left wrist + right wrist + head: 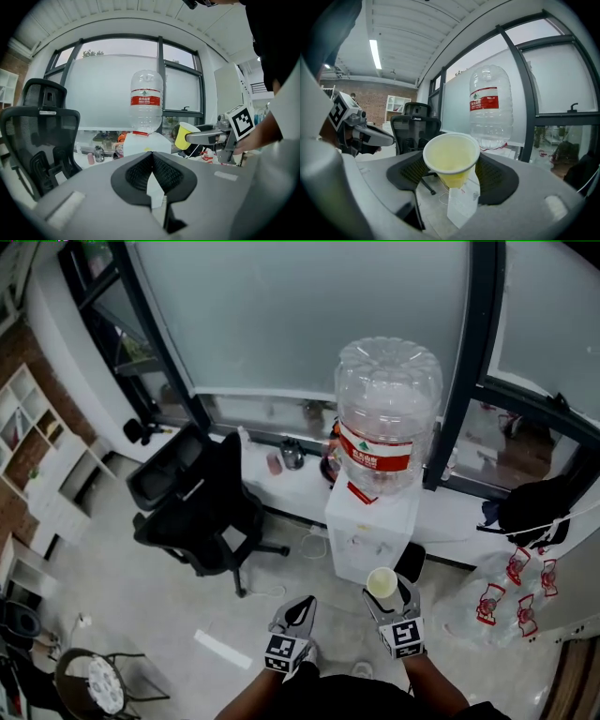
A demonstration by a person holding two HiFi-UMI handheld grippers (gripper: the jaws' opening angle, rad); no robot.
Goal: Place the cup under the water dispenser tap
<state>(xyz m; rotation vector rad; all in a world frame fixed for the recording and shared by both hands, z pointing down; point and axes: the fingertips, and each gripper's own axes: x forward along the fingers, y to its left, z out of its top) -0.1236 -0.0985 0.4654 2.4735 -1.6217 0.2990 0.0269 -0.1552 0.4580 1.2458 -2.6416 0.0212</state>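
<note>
A yellow paper cup (382, 582) with a white rim stands upright and empty between the jaws of my right gripper (390, 594), which is shut on it. In the right gripper view the cup (451, 158) fills the middle, with the big water bottle (490, 105) behind it. The white water dispenser (368, 532) carries that clear bottle (387, 418) and stands just beyond the cup. My left gripper (300, 612) hangs to the left of the cup with its jaws together and nothing in them. In the left gripper view the dispenser (140, 143) lies ahead and the cup (183, 136) to the right.
A black office chair (202, 502) stands left of the dispenser. A white ledge (281, 486) along the window holds kettles and bottles. Bagged empty water bottles (511, 592) lie on the floor at the right, and a round stool (94, 685) sits at the bottom left.
</note>
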